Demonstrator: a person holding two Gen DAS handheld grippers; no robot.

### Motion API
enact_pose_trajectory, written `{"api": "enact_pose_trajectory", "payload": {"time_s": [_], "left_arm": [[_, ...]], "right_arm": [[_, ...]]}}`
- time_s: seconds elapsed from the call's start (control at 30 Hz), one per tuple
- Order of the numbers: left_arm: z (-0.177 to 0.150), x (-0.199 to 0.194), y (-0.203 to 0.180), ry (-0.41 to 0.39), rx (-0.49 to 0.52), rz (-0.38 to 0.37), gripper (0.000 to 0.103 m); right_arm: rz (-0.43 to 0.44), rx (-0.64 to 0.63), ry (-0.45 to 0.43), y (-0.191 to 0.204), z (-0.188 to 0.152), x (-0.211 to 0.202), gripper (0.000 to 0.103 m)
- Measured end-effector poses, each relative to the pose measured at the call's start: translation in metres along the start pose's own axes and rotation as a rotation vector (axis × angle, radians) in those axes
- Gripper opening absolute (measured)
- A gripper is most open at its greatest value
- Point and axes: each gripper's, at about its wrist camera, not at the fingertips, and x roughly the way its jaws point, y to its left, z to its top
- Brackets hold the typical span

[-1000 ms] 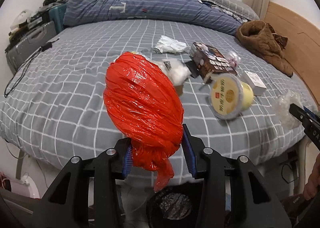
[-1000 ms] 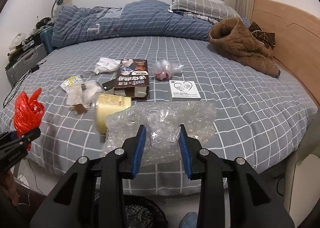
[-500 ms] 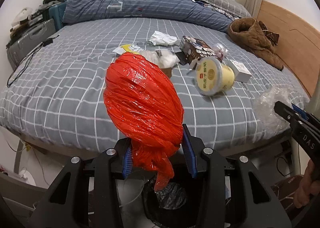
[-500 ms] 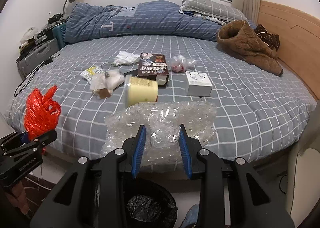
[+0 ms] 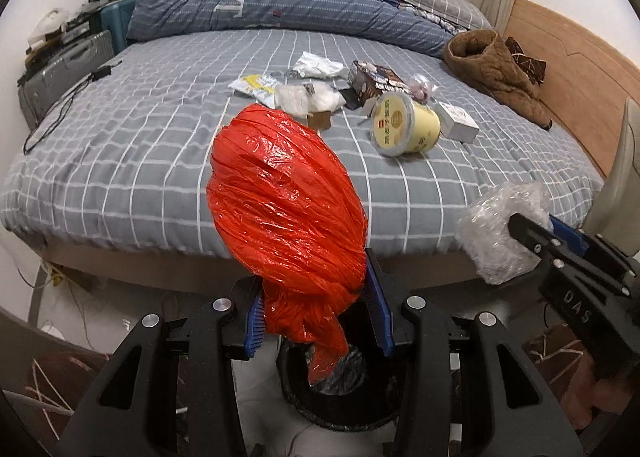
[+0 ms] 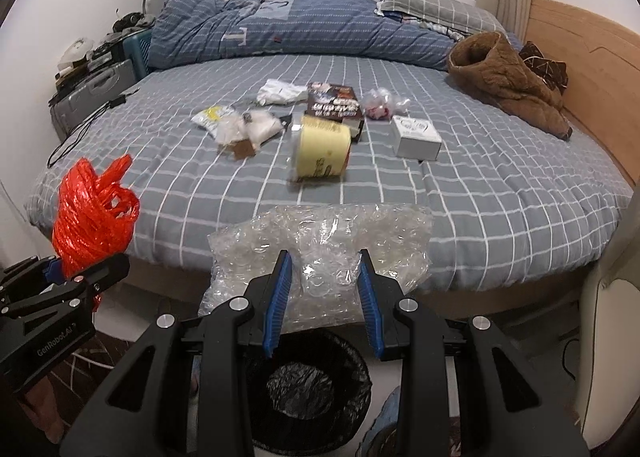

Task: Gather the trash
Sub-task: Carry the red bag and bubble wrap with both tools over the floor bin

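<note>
My left gripper [image 5: 316, 309] is shut on a crumpled red plastic bag [image 5: 288, 213], whose tail hangs over the black-lined trash bin [image 5: 332, 397] on the floor. In the right wrist view that red bag [image 6: 94, 217] shows at the left edge. My right gripper [image 6: 322, 301] is shut on a wad of clear bubble wrap [image 6: 320, 249], held above the same bin [image 6: 308, 381]. The bubble wrap [image 5: 500, 233] also appears at the right of the left wrist view. More litter lies on the bed: a yellow tub [image 6: 322, 149], a white box [image 6: 416, 137], a dark carton [image 6: 334, 103] and several wrappers [image 6: 240, 125].
The bed [image 6: 480, 197] with its grey checked sheet fills the middle; a blue duvet [image 6: 280, 29] and a brown jacket [image 6: 508, 81] lie at its far side. A suitcase [image 6: 92, 93] and a cable sit at the left. A pale chair edge [image 6: 612, 317] stands at the right.
Both grippers have drawn back from the bed toward its foot, still holding their loads. The bin below has come fully into view under them.
</note>
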Motion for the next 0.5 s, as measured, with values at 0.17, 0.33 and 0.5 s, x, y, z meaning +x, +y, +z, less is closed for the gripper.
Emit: {"api": "enact_pose_trajectory", "payload": {"time_s": [0.17, 0.33, 0.5], "left_arm": [[-0.021, -0.003, 0.002, 0.037, -0.01, -0.012, 0.042], [-0.037, 0.01, 0.006, 0.062, -0.018, -0.012, 0.042], [-0.05, 0.036, 0.008, 0.104, -0.018, -0.015, 0.042]], "right_arm": [[0.006, -0.018, 0.059, 0.013, -0.029, 0.0, 0.032], [0.012, -0.032, 0.11, 0.022, -0.052, 0.014, 0.032], [0.013, -0.043, 0.175, 0.027, -0.073, 0.045, 0.032]]}}
